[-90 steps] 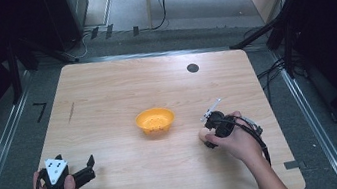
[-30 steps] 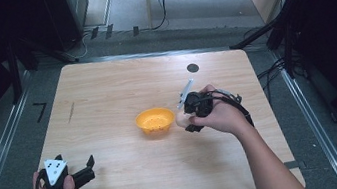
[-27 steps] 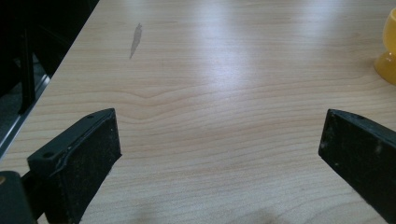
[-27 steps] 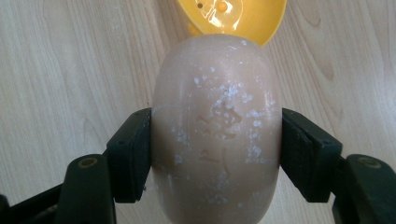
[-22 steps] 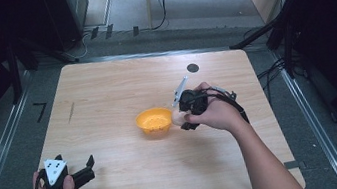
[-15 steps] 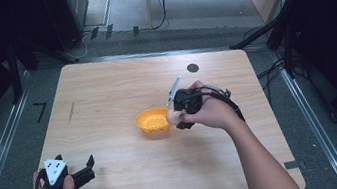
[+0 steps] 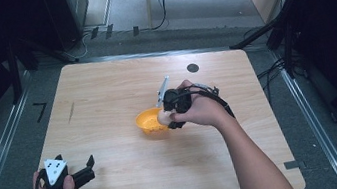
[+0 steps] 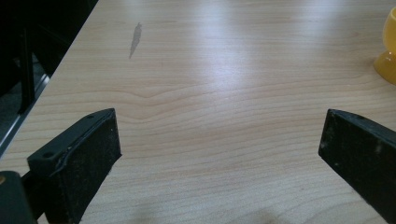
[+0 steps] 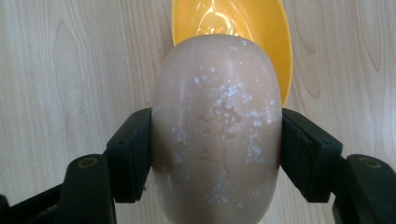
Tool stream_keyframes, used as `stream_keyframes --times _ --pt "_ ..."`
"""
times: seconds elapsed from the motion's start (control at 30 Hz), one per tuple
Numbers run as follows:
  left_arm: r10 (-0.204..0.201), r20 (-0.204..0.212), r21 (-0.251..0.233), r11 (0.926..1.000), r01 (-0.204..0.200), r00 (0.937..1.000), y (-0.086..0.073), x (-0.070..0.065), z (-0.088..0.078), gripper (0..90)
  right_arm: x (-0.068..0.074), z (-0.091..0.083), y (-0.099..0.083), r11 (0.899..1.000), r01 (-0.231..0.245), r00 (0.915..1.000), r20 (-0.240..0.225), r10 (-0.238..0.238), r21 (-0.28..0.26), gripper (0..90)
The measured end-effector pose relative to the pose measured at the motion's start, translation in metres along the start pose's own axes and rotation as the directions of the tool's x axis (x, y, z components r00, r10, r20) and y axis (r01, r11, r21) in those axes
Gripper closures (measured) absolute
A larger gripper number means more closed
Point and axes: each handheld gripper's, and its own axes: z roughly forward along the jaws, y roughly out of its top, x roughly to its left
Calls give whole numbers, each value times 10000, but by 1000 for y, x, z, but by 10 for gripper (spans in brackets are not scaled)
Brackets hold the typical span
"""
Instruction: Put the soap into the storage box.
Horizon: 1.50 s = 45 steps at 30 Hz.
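The right hand-held gripper clenches the soap at the bowl rim; released off-centre, it could tip the bowl.

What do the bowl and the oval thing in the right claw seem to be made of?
Bowl: probably plastic, glossy orange-yellow, with bright highlights inside.
Oval thing: looks like a bar of soap, matte beige, with a faint stamped mark and white flecks; not certain.

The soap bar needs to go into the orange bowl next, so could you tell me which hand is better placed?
Right. Its tool is shut on the soap bar just above the orange bowl; the left tool sits open near the table's corner.
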Motion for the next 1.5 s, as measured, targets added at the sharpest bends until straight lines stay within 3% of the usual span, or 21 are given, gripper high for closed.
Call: stream_keyframes --times 0.1,0.23,0.43,0.67,0.7,0.87,1.0,1.03,1.3,1.5 --pt "5 -8 26 10000 -5 10000 0 0 0 0 -2 3 5 9999 84 9999 -81 -85 -146 333" --pt "53 2 35 10000 -53 10000 0 -1 0 0 -3 11 11 9996 293 9992 -275 -292 37 333" --pt "34 11 33 10000 -34 10000 0 0 0 0 -3 16 24 9981 614 9981 -69 -615 -106 333" --pt "-27 26 -3 10000 27 10000 0 0 0 0 -5 24 33 9971 756 9969 -214 -756 -27 332" --pt "-22 34 14 10000 22 10000 0 0 0 0 -6 25 34 9951 986 9951 -69 -987 -84 333" --pt "-52 32 -8 10000 52 10000 0 0 0 0 -6 27 41 9931 1169 9931 -85 -1169 10 332" --pt "-105 9 -27 9999 105 9999 0 0 0 0 -7 29 43 9951 990 9950 -152 -990 44 331" --pt "-104 31 -34 9999 104 9999 0 0 0 0 -10 30 43 9928 1199 9927 -149 -1200 -80 331" --pt "-115 38 -36 9999 115 9999 0 1 0 0 -11 34 42 9947 1030 9941 -358 -1027 58 330" --pt "-125 42 -38 9999 125 9999 0 1 0 0 -14 36 42 9930 1180 9926 -283 -1182 -88 326"
